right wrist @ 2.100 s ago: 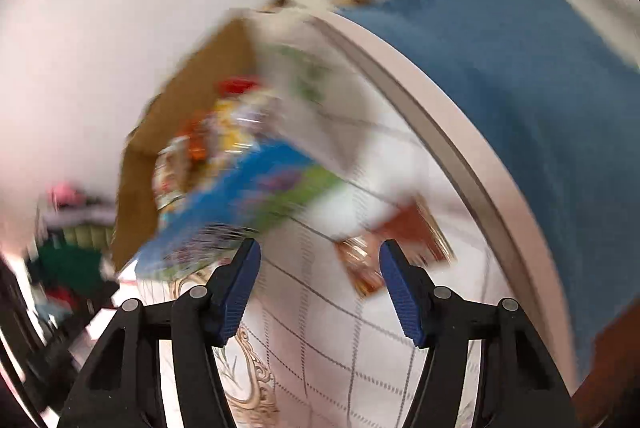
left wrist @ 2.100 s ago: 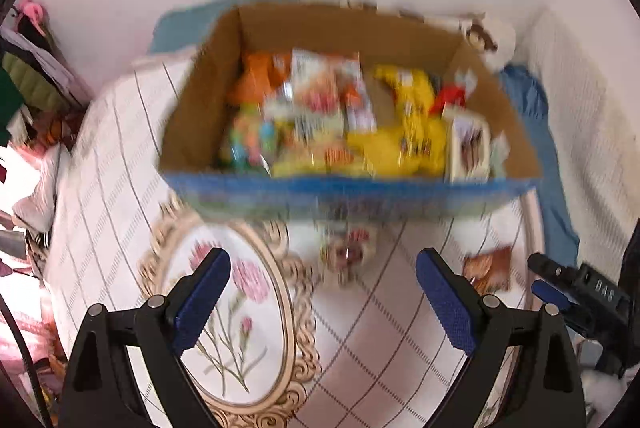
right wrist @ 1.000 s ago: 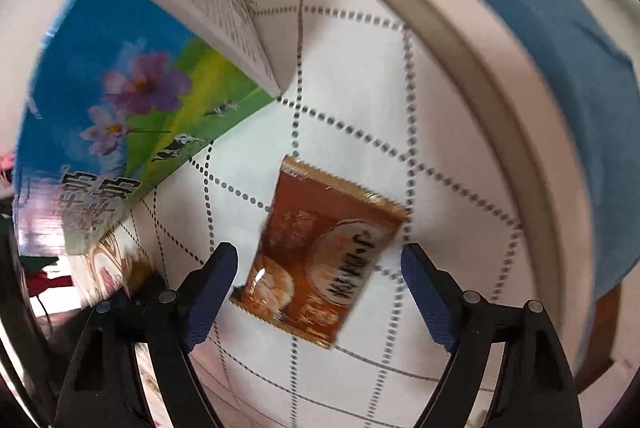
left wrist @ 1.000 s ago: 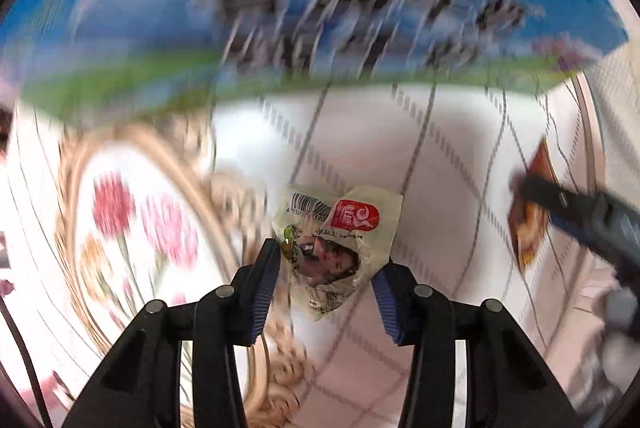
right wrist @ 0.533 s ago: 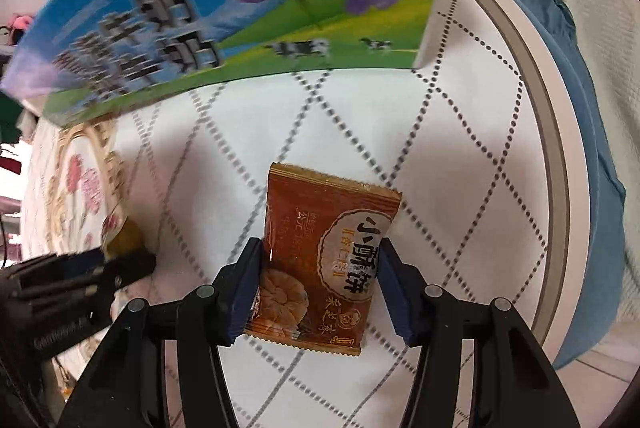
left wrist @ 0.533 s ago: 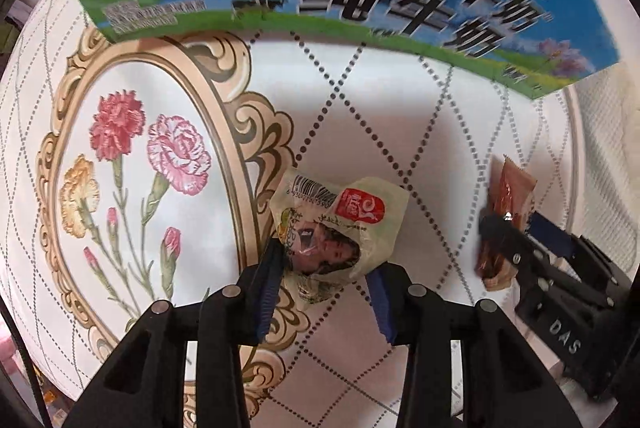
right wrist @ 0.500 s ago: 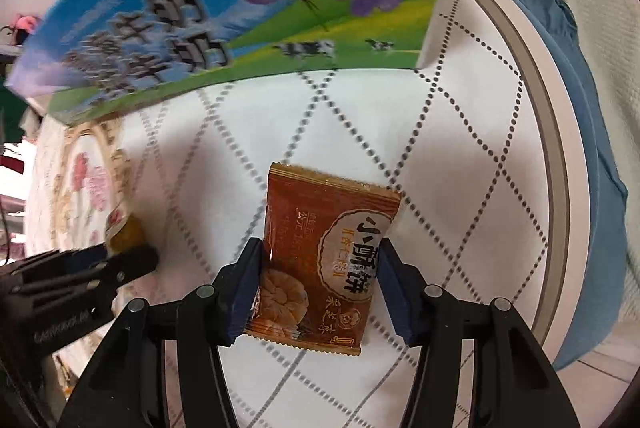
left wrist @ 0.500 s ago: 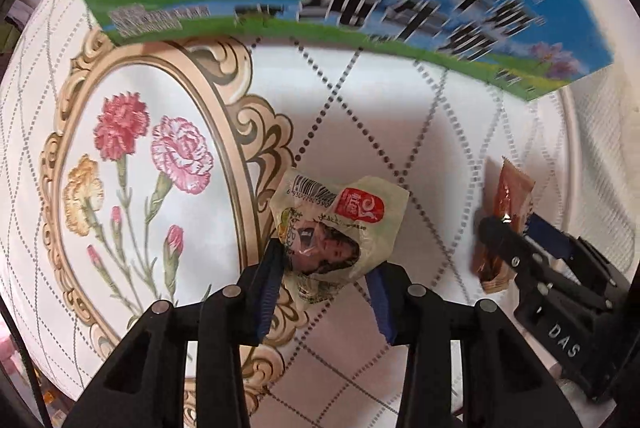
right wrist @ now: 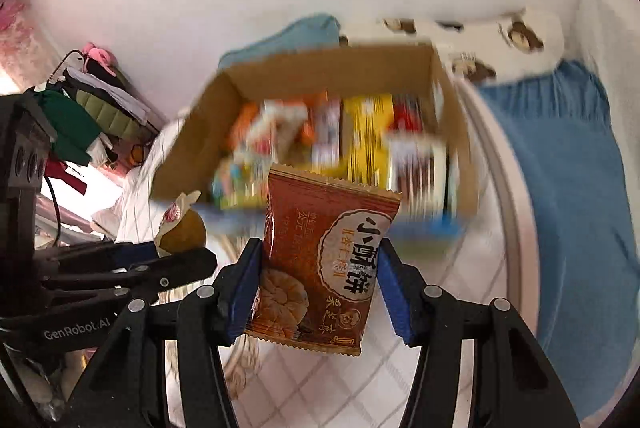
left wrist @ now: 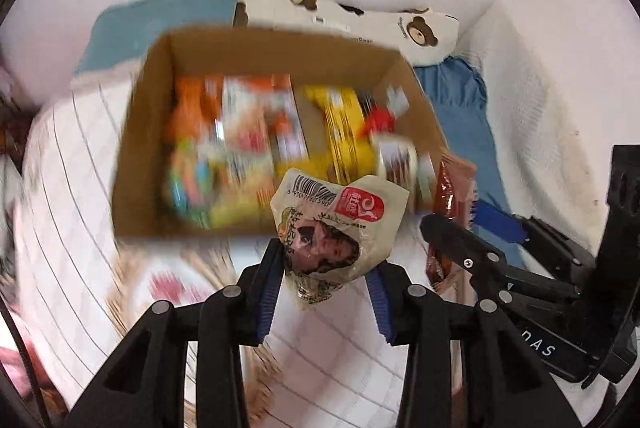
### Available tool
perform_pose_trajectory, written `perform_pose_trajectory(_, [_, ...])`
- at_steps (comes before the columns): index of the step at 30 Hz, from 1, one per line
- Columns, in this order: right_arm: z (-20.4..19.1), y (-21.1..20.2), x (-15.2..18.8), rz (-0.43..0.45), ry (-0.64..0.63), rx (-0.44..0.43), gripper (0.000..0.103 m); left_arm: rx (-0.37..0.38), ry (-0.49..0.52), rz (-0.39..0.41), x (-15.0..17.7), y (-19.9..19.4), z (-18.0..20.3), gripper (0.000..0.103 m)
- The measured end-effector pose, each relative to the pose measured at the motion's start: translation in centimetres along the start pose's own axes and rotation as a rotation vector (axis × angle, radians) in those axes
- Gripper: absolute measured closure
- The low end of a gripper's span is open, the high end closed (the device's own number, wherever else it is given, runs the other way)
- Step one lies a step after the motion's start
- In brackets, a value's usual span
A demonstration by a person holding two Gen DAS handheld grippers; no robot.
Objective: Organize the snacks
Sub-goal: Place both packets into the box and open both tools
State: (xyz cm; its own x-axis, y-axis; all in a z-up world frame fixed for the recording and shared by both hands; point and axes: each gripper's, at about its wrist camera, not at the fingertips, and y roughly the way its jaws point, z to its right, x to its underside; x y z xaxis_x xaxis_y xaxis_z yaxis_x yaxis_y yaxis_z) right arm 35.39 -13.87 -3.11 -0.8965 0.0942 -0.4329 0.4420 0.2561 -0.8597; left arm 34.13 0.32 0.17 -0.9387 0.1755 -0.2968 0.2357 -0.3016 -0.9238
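White wall behind; a round table (left wrist: 332, 380) under a white quilted cloth with a floral medallion, blurred in both views. Blue bedding (right wrist: 572, 188) and a bear-print pillow (left wrist: 360, 16) lie past the table's far edge. Clothes pile (right wrist: 84, 112) at the left of the right wrist view.

Open cardboard box (left wrist: 276, 56) sits on the table ahead of both grippers, packed with snack packs in orange, yellow, red and white; details smeared by motion blur.

Left gripper (left wrist: 326, 278): blue pads closed on a crumpled pale-yellow snack packet (left wrist: 340, 228) with a barcode and a red logo. Packet is pinched at its lower half between the jaws, its top standing up beyond the fingertips, overlapping the box's near wall in view. It is off the table.

Right gripper (right wrist: 320, 276): jaws clamped on a brown biscuit packet (right wrist: 324, 264) with Chinese lettering. Packet is upright, slightly tilted, gripped by its side edges about mid-height; its serrated top edge rises above the fingertips and its bottom hangs below them, in front of the box's near rim.

Both grippers are side by side, close together, each visible in the other's view.
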Motion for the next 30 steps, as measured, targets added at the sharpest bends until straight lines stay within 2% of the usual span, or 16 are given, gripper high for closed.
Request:
perform_pose_trajectory(2, [0.3,1.4,-3.6,-0.015,-0.010,0.007,0.045,-0.006,-0.011,-0.009,-3.0,0.5,0.0,0.066])
perform_pose_trajectory(5, [0.8,3.5,-7.0,-0.048,-0.036,0.041,0.044,0.001,-0.035,-0.072,-7.3,2.6,-0.4,0.066])
perform_pose_trajectory(9, [1.6,6.6,-9.7,-0.119,-0.020,0.032,0.044,0.010,-0.050,-0.159,-11.2,6.4,-1.1,0.065])
perform_pose_trajectory(12, [2.2,8.8,-10.2,-0.153,-0.005,0.018,0.042,0.007,-0.079,-0.217,-12.8,7.9,-1.5,0.065])
perform_pose_trajectory(13, [2.4,9.4,-10.4,-0.177,0.003,0.020,0.029,-0.002,-0.087,-0.228,-13.1,8.2,-1.7,0.062])
perform_pose_trajectory(14, [2.6,10.0,-10.3,-0.191,0.009,0.028,0.018,-0.009,-0.091,-0.233,-13.4,8.2,-1.8,0.048])
perform_pose_trajectory(15, [2.7,10.4,-10.2,-0.199,0.009,0.039,0.002,-0.024,-0.095,-0.237,-13.6,8.5,-2.0,0.029])
perform_pose_trajectory(17, [3.1,11.0,-10.2,-0.218,0.014,0.079,0.002,-0.047,-0.090,-0.229,-13.8,8.6,-2.1,0.017])
perform_pose_trajectory(23, [4.2,11.6,-10.0,-0.255,0.032,0.163,0.002,-0.086,-0.097,-0.232,-12.9,9.7,-2.6,0.017])
perform_pose_trajectory(30, [4.9,11.5,-9.3,-0.269,0.051,0.197,0.002,-0.131,-0.103,-0.219,-10.4,9.5,-2.8,0.017])
